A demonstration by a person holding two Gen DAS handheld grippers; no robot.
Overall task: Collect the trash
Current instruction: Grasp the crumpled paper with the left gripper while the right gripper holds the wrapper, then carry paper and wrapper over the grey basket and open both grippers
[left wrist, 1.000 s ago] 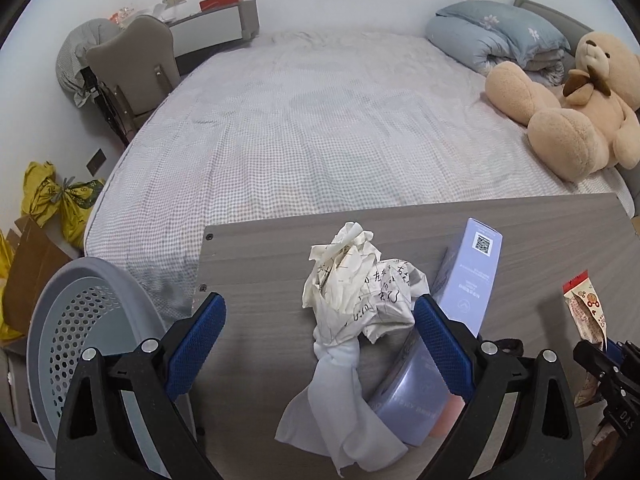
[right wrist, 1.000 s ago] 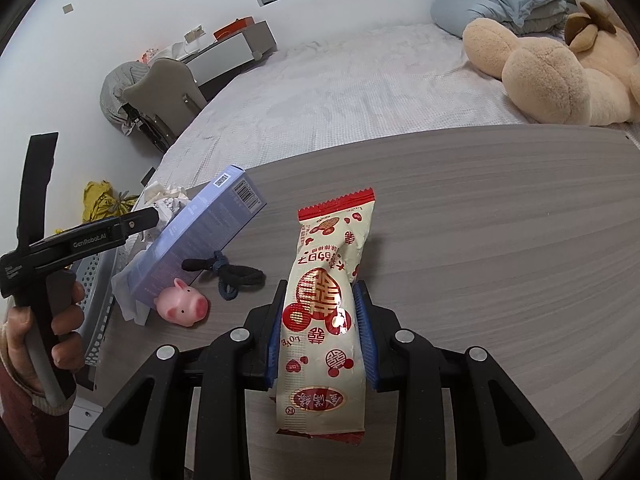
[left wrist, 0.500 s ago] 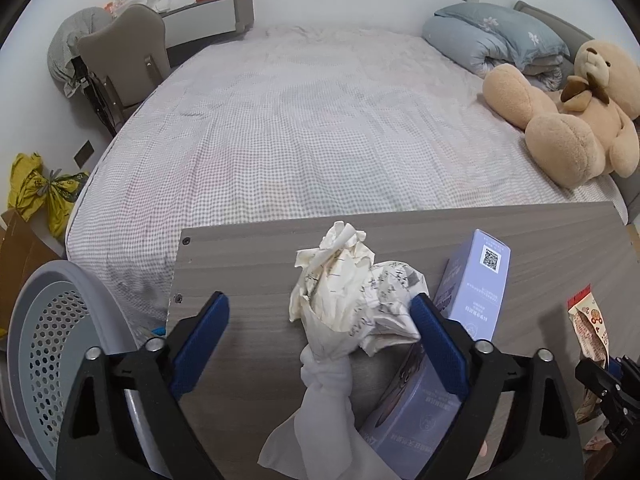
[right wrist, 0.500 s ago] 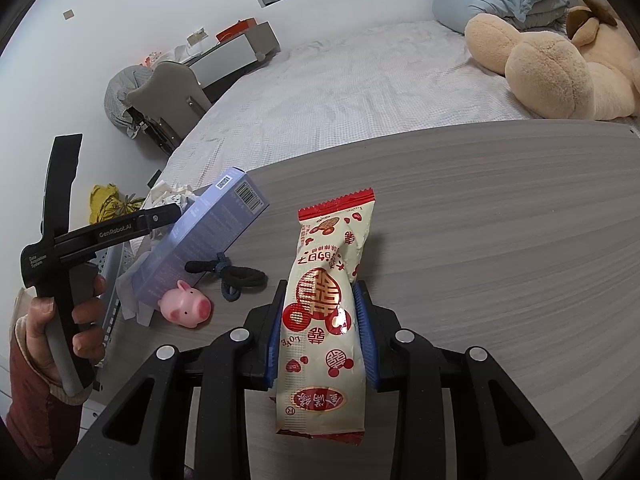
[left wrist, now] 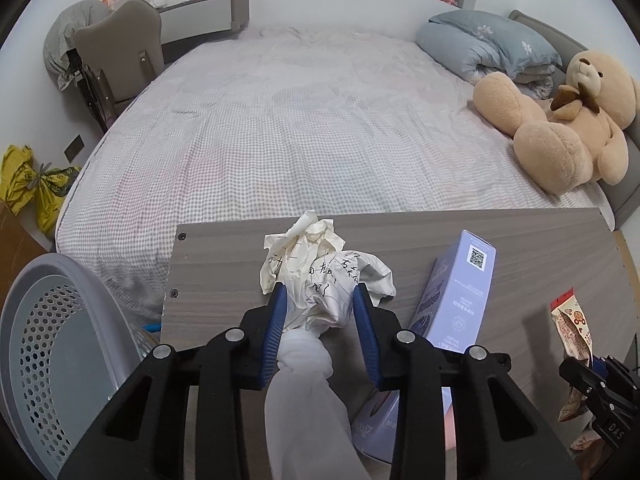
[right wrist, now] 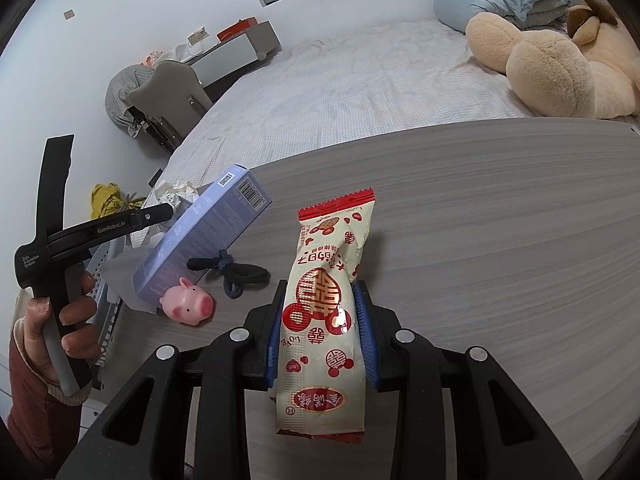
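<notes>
While my left gripper (left wrist: 320, 300) closes its blue pads on the one ball of crumpled paper (left wrist: 324, 276), the wad sits squarely between them, pinched at its lower half with its creased top bulging out past my fingertips. One white tissue (left wrist: 304, 396) trails from the paper back toward me between the finger bases. Just right of my left fingers leans one lavender box (left wrist: 460, 300), propped at a slant on the grey wood table (left wrist: 540, 248). Off to the left and below the table edge stands one grey perforated basket (left wrist: 44, 344). My right gripper (right wrist: 322, 312) has narrowed to a slim gap and clamps one red-and-white snack packet (right wrist: 324, 320) across its middle, both pads pressed against the wrapper, whose serrated top reaches ahead of the fingertips and whose bottom end hangs back toward me. Left of my right fingers I count one pink toy pig (right wrist: 188, 300) touching the foot of the box, and one dark hair tie (right wrist: 232, 272) lying just beside it on the table. Farther left, my left hand (right wrist: 68, 312) wraps the black handle. Beyond the table, on the bed (left wrist: 300, 120), lies one tan teddy bear (left wrist: 560, 120).
</notes>
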